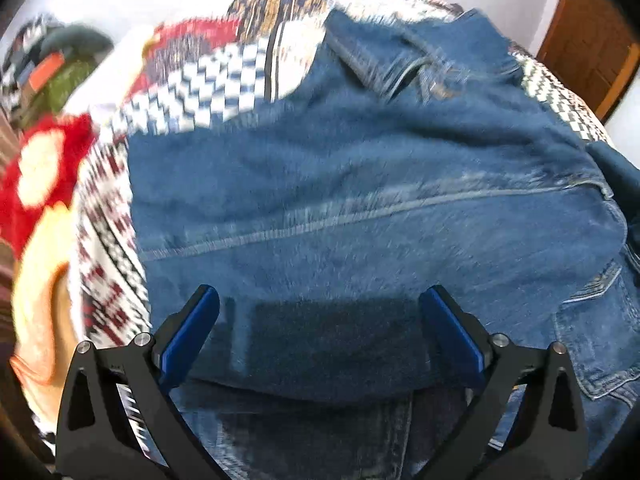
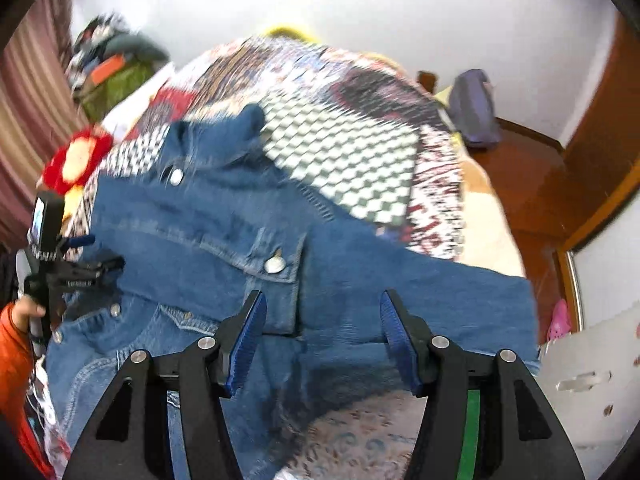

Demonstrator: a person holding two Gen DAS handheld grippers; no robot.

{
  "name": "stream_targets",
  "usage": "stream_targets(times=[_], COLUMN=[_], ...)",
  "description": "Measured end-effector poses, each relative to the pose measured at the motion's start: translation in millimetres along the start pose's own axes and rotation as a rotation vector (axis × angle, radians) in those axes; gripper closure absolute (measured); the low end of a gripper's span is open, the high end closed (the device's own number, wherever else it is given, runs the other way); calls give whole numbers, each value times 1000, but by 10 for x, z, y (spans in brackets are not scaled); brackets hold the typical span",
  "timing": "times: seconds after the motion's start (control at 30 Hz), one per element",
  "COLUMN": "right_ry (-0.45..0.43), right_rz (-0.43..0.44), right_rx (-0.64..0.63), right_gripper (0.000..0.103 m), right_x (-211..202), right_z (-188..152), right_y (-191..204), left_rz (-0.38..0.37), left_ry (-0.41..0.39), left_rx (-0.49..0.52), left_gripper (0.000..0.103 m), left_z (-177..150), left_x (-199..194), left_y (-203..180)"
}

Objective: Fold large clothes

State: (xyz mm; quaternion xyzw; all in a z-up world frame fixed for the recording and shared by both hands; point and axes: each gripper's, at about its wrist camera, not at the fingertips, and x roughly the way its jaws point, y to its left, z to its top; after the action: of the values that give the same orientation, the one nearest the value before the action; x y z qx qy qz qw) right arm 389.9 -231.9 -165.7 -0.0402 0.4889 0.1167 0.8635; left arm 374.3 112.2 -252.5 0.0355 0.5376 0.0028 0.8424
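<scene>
A blue denim jacket (image 1: 360, 184) lies spread on a patchwork quilt (image 1: 224, 76) on a bed. In the right wrist view the jacket (image 2: 224, 220) shows a buttoned chest pocket (image 2: 276, 264) and its collar at the far end. My left gripper (image 1: 320, 300) is open and empty, just above the denim near its close edge. My right gripper (image 2: 322, 304) is open and empty, over the jacket's sleeve side. The left gripper (image 2: 76, 268) also shows at the left edge of the right wrist view, held in a hand. Both views are motion-blurred.
A red and yellow cushion (image 1: 40, 168) lies left of the jacket. A pile of clothes (image 2: 116, 68) sits at the bed's far left. A grey-blue bag (image 2: 474, 108) stands on a wooden surface at the right. A wooden door (image 1: 592, 36) is at the far right.
</scene>
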Motion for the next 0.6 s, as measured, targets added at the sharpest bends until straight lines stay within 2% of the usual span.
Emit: stream_targets(times=[0.1,0.13,0.2,0.3,0.4,0.53,0.6], right_ry=[-11,-7,-9,-11,12,27,36], right_rz=[-3,-4,-13,-17,27,38,42], right_rx=[88,132,207,320,461,595,668], right_gripper=[44,36,29,29,29,29,29], right_x=[-130,-165,-214,-304,-315,-288,-242], right_z=[-24,-48,-98,-245,-465,-751,-913], right_y=[-274,-400,-635,-995,-1377,-1763,-1957], left_rz=[-14,-24,-39,-60,-108,-182,-193], left_ry=[-61,-77,-110,-149,-169,-145,-126], left_rx=[40,52,88,145,197,250,290], left_gripper=[0,0,0,0,0,0,0], left_z=[142,192,332,518,657,787,818], left_x=[-243,-313,-464,-627,-718,-662,-573], left_y=[-128,-177,-341,-578,-864,-1229,-1409])
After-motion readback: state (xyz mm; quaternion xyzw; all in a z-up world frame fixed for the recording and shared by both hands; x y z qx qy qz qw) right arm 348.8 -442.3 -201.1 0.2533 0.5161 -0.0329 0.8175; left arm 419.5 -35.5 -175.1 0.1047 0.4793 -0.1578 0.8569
